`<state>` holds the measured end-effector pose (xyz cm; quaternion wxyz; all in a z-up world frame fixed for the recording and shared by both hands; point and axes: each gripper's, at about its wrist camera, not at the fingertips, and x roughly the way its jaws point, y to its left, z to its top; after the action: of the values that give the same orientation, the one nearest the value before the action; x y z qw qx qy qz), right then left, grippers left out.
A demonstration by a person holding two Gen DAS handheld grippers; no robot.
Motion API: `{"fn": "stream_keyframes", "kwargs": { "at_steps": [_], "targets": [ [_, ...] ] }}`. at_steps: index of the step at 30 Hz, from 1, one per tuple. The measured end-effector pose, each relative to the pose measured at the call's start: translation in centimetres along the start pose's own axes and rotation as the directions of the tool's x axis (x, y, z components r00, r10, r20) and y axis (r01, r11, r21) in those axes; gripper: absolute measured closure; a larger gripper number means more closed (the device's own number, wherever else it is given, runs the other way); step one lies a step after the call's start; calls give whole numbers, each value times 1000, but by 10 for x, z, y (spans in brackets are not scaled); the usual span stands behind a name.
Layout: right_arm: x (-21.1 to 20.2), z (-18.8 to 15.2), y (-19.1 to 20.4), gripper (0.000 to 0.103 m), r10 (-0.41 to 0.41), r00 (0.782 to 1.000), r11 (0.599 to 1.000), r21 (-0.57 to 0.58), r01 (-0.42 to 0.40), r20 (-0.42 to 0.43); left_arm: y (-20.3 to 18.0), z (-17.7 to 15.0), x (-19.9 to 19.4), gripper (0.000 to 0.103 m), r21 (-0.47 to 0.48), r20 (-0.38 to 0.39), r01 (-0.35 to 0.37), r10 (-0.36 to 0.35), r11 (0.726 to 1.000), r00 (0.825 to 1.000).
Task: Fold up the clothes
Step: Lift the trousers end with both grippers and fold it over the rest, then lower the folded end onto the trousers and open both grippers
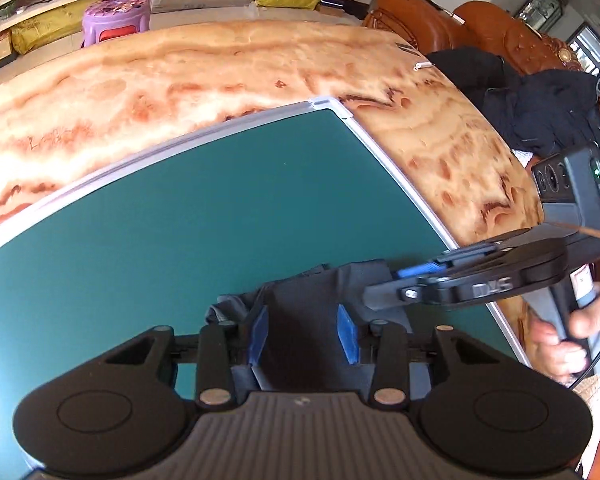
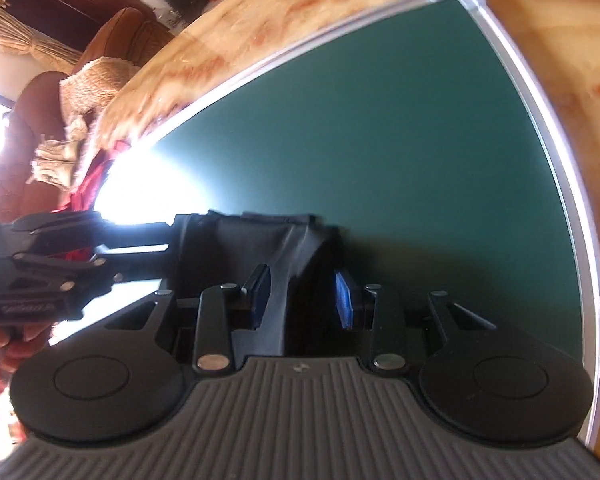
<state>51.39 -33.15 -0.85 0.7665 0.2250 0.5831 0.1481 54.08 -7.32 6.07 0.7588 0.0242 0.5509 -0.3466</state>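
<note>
So the big marble-pattern counter [image 1: 220, 68] carries a green board [image 1: 180, 208] with a silver frame, and a dark grey garment [image 1: 312, 300] sits bunched on the board right under both tools. Looks like the fold is mid-way, or a fresh grab is being set up. The left tongs [image 1: 306, 334] are spread with cloth lying between the blue pads, not squeezed. Same story on the right tongs [image 2: 302, 298]: spread, with a ridge of fabric running between them. Next move probably needs both to pinch an edge cleanly and lift together, or the cloth just slumps.
</note>
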Motion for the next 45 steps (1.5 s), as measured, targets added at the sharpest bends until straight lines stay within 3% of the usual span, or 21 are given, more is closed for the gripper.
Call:
{"fn": "stream_keyframes", "kwargs": {
  "at_steps": [1,3,4,7,16,18,22,25,29,32,37,45],
  "targets": [
    [4,1,5,63,-22,1000,1000,-15,22,6,0,-1,-1,59,2,-6,-6,6,1000,1000],
    [12,3,13,81,-49,999,997,-53,49,7,0,-4,0,59,13,-9,-16,16,1000,1000],
    [16,5,17,82,-70,998,995,-76,70,8,0,-5,2,56,17,-6,-24,24,1000,1000],
    [22,8,21,82,-79,997,993,-86,81,20,4,-11,4,50,-13,-3,-66,66,998,998],
    [24,1,33,82,-145,984,986,-71,153,101,18,-19,20,50,-138,-6,-121,122,983,993],
    [24,-2,39,70,-187,976,976,-93,197,108,22,-20,21,50,-163,-5,-117,118,980,993],
    [15,-3,42,64,-231,962,968,-65,242,146,27,-21,17,50,-196,12,-120,125,973,992],
    [-17,-11,42,64,-180,955,979,-52,197,237,21,-23,1,50,-172,51,-129,139,977,989],
    [-25,-18,58,64,-106,968,977,-155,144,228,9,-20,-9,50,-109,80,-112,121,988,989],
    [-16,-19,69,65,-136,971,956,-233,180,196,2,-16,-4,53,-63,85,-126,131,990,988],
    [10,-9,57,65,-165,981,956,-228,185,106,10,-14,21,53,-57,49,-173,176,983,983],
    [15,-9,52,65,-158,975,958,-217,189,154,16,-13,35,49,-50,25,-207,208,977,978]
  ]
}}
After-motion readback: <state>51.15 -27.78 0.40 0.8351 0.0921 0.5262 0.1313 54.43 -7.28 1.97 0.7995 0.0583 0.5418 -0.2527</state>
